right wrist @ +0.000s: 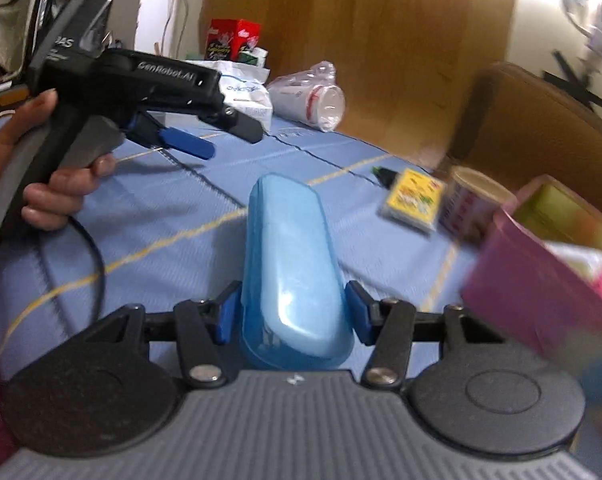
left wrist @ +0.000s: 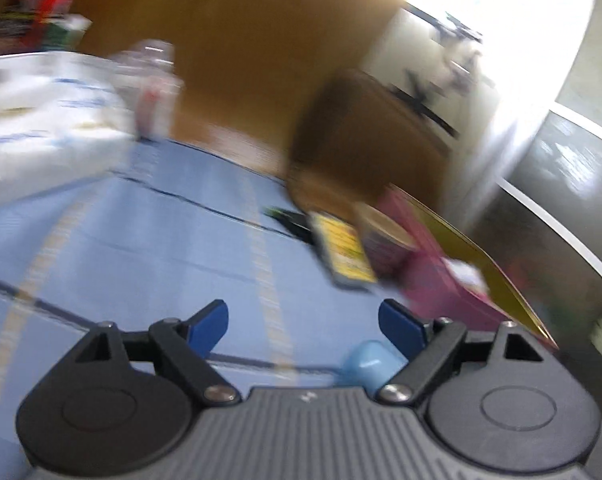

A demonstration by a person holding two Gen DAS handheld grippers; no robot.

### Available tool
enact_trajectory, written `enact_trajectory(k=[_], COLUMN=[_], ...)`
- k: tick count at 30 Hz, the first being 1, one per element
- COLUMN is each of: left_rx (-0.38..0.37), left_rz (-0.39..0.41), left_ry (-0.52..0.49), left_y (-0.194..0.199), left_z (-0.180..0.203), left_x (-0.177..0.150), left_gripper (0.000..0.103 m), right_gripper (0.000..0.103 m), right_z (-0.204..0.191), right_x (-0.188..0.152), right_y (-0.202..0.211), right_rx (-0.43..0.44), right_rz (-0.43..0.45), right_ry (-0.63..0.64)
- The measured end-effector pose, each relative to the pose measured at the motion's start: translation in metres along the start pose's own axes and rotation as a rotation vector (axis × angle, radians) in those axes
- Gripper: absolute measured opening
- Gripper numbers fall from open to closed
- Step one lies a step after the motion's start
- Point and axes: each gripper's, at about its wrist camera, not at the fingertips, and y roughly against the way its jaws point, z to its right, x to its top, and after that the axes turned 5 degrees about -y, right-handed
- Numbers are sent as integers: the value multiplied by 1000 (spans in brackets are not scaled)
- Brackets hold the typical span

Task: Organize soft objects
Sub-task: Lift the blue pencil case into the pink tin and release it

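Note:
A light blue oblong plastic case (right wrist: 293, 264) lies lengthwise between the fingers of my right gripper (right wrist: 293, 314). Both blue pads press on its sides, just above the blue cloth (right wrist: 149, 216). A hand holds my left gripper (right wrist: 215, 136) at the upper left of the right wrist view. In its own blurred view my left gripper (left wrist: 305, 328) stands open with nothing between the pads, and a corner of the light blue case (left wrist: 367, 362) shows low beside the right finger. An open pink box (right wrist: 541, 292) stands at the right, close to the right gripper.
A yellow packet (right wrist: 413, 200) and a small round can (right wrist: 475, 200) lie beside the pink box (left wrist: 441, 280). At the back are a sleeve of plastic cups (right wrist: 313, 96), a white bag (right wrist: 241, 92) and a red carton (right wrist: 233, 40). A brown chair (right wrist: 541, 128) stands behind.

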Motion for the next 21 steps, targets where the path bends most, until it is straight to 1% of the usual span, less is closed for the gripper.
enact_trajectory(k=[1,3,5,9,12,14,15,16,18,21], left_rx=[-24,-54,-63,-76,-63,-75,-84,-82,-74,-92], left_rz=[-15,-46,-69,-103,-129,-143,-145,-147,-145,-140], left_ry=[-31,-87,-110,-112,-116,-98,-86,-83,-90,-102], left_y=[-3,-12,-18,-24,-24,-24,-23,-23,-24,-27], left_z=[11,29,40,48,50,48,47,48,52,62], left_x=[-2,-5,-9,-16,-23,-26,-26,-26,-26,-19], left_gripper=[82,81,81,81,75,70,70,69,68,67], right_gripper=[68,74,74,74,72,72,68,62,55,55], right_z=[0,1,5,7,5,2,1,1,2,5], right_x=[-7,-20,-29,-39,-46,-51,-52,-53,-55,-58], right_y=[6,17,24,32,36,40,39,40,42,48], right_rx=[-17,-40,-45,-46,-25,-24,-23,-18,-22,-24], right_rz=[8,20,26,55,74,81,92,100,114,141], right_ry=[-16,-49,-88,-150,-166,-163,-163,-169,-183,-207])
